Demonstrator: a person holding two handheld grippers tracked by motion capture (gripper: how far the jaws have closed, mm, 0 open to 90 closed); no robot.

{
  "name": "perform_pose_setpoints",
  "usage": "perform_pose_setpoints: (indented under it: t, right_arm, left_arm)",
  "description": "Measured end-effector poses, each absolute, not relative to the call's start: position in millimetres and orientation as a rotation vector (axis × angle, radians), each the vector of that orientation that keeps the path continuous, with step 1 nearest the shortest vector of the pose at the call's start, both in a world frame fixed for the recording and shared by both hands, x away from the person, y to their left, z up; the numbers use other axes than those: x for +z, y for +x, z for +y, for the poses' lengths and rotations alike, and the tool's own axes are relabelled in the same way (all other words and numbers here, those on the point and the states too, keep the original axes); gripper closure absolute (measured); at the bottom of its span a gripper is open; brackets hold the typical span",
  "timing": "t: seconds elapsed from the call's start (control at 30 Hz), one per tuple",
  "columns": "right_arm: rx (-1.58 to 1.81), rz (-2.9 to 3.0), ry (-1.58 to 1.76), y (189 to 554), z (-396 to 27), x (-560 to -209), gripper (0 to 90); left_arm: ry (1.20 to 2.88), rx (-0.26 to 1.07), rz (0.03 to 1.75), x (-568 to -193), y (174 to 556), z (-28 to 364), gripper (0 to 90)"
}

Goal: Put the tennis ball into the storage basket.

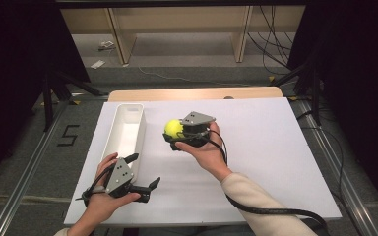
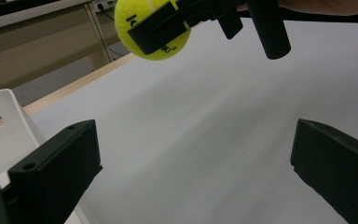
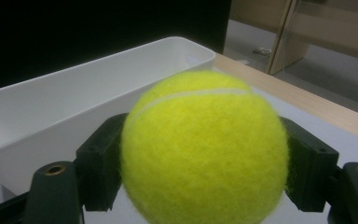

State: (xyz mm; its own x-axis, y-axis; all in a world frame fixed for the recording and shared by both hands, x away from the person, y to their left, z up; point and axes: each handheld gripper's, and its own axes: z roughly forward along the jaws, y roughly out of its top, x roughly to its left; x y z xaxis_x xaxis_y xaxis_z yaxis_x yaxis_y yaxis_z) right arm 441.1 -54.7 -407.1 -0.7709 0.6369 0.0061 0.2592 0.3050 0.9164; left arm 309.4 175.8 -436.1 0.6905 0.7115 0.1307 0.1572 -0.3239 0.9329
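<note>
A yellow tennis ball point(image 1: 173, 129) is clamped between the jaws of my right gripper point(image 1: 177, 132), held above the white board just right of the white tray point(image 1: 116, 142). In the right gripper view the ball point(image 3: 205, 149) sits between both black pads, with the tray point(image 3: 51, 102) behind it. My left gripper point(image 1: 144, 172) rests near the board's front left, jaws wide apart and empty. The left gripper view looks between its spread fingers point(image 2: 51, 172) at bare board, with the ball point(image 2: 151, 28) held by the right gripper at the top.
The long white tray stands empty along the left side of the white board point(image 1: 275, 147). A wooden tabletop edge point(image 1: 197, 93) runs behind the board. Black cable point(image 1: 275, 211) trails from the right gripper across the front right.
</note>
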Motion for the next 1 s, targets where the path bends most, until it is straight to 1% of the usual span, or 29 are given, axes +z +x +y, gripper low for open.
perform_pose_setpoints:
  t: [1.0]
  right_arm:
    - [1.445, 2.245, 0.780, 441, -38, -405, 26.7]
  left_arm:
    - [1.851, 0.650, 0.677, -436, 308, 176, 0.8]
